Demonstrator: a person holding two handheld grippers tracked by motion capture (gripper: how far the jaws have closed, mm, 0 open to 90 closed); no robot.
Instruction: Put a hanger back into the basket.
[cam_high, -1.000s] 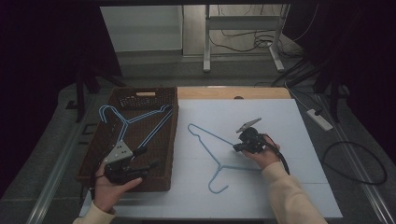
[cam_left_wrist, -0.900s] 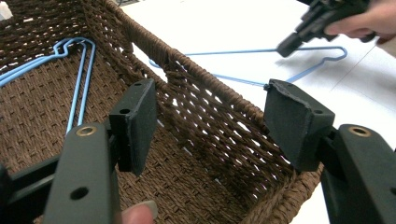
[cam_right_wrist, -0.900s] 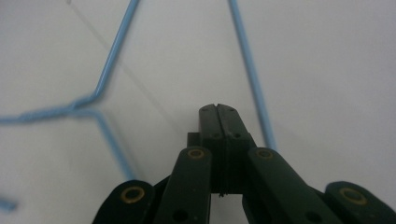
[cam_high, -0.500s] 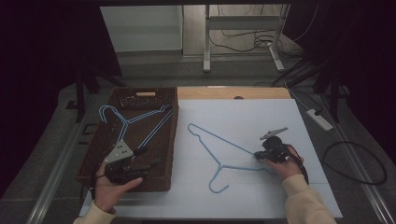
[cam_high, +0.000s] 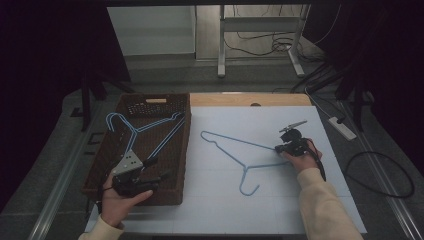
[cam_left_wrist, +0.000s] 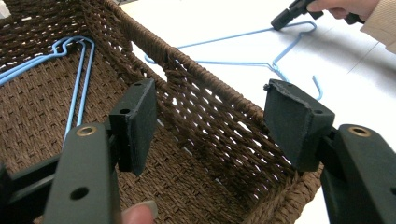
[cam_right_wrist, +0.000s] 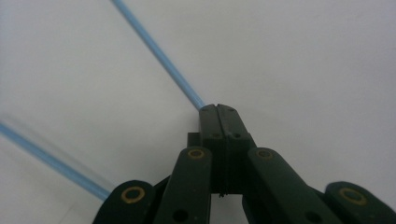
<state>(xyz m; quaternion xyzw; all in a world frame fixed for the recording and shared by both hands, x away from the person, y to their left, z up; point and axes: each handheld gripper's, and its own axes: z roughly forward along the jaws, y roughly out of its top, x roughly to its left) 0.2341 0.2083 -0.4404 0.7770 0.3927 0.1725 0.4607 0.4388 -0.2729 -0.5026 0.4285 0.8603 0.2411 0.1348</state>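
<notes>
Right gripper (cam_high: 278, 148) pinched tight on the corner of a blue wire hanger (cam_high: 235, 150) lying flat on the white desk (cam_high: 210, 205), right of centre. In the right gripper view the jaws are pressed together with the wire running out from between the pads (cam_right_wrist: 217, 116), so the hold looks secure. The hanger's hook points toward the near edge; its far arm reaches toward the basket (cam_high: 185, 150).

Left gripper (cam_high: 160, 177) sits at the basket's near right corner, jaws spread wide and holding nothing. In the left gripper view one pad (cam_left_wrist: 137, 123) hangs inside the wicker wall and the other (cam_left_wrist: 296, 121) outside it, not pressing on it.

The basket stands along the desk's left edge. Other blue hangers (cam_high: 145, 130) already lie in it, hooks toward the far left corner.

Judgement: work looks like collecting hangers into the basket. Some are in; this one is gripped but is on the desk, well apart from the basket rim. Left to do: lift it, carry it leftward over the wall, lay it on the others, release. No other loose hanger seen on the desk.
</notes>
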